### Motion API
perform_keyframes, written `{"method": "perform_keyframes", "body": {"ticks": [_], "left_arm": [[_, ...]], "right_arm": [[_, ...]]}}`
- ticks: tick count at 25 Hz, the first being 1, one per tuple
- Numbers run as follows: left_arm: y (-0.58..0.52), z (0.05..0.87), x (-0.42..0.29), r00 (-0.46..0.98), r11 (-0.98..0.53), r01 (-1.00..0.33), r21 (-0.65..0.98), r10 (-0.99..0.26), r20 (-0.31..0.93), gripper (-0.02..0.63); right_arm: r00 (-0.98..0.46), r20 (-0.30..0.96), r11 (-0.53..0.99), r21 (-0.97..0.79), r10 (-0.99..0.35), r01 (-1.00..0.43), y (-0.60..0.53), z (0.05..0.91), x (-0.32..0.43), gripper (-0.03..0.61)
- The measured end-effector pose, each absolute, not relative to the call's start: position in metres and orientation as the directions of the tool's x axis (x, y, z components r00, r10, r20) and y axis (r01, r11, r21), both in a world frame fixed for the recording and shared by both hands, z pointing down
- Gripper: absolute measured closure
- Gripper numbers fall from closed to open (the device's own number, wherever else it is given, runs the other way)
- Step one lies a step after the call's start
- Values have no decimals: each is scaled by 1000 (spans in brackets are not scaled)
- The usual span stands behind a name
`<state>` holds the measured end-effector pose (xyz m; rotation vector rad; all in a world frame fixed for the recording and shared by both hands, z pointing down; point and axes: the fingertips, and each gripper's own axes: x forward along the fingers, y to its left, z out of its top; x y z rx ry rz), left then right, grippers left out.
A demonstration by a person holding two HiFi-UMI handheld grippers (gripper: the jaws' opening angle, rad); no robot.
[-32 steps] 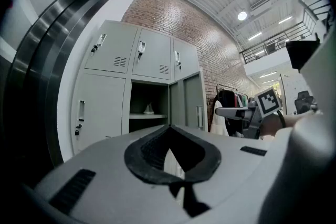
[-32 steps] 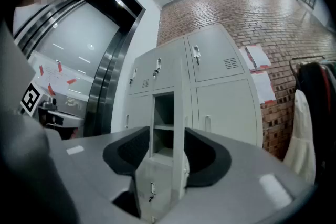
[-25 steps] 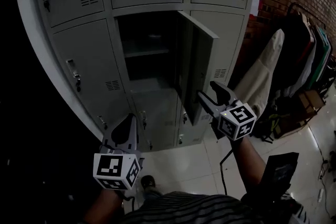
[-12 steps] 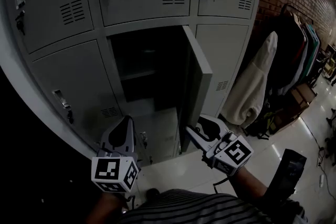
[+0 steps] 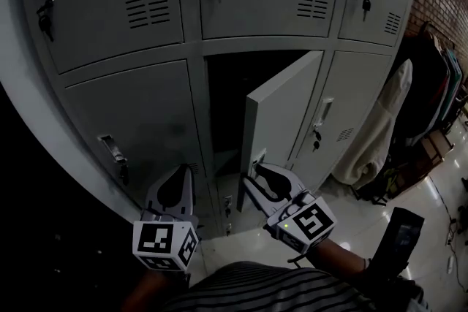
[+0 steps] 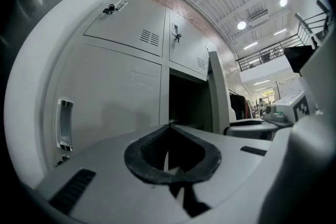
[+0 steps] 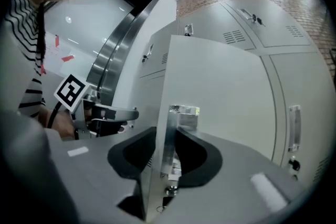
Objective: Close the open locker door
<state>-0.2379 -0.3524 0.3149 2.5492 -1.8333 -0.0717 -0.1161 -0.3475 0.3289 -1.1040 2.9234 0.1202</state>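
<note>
My right hand-held gripper (image 5: pixel 254 173), jaws just been closing, clamps edge of half-open door (image 5: pixel 281 109) at latch (image 7: pixel 184 113). My left hand-held gripper (image 5: pixel 178 173): jaws together, empty, before shut lockers (image 5: pixel 139 120).

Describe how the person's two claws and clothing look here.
Both the left claw and right claw are pale grey with curved, black-lined jaws and a white cube of black square markers; the right cube shows a green light. The shirt is striped. The right claw's jaws have just been closing, the edge of the grey metal locker door between them.
</note>
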Motion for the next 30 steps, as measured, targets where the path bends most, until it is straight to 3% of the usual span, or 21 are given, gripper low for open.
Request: {"method": "perform_keyframes", "body": {"ticks": [8,30], "left_arm": [[-379,318,-280,317,-319,-947,33,-947,-44,611],[-425,322,-274,397,-396,-917,51,-918,3,611]], "right_arm": [[-721,-37,717,91,-691,-691,-409,333,-163,452],[-650,29,648,121,-760,-752,-470,331,-178,509]]}}
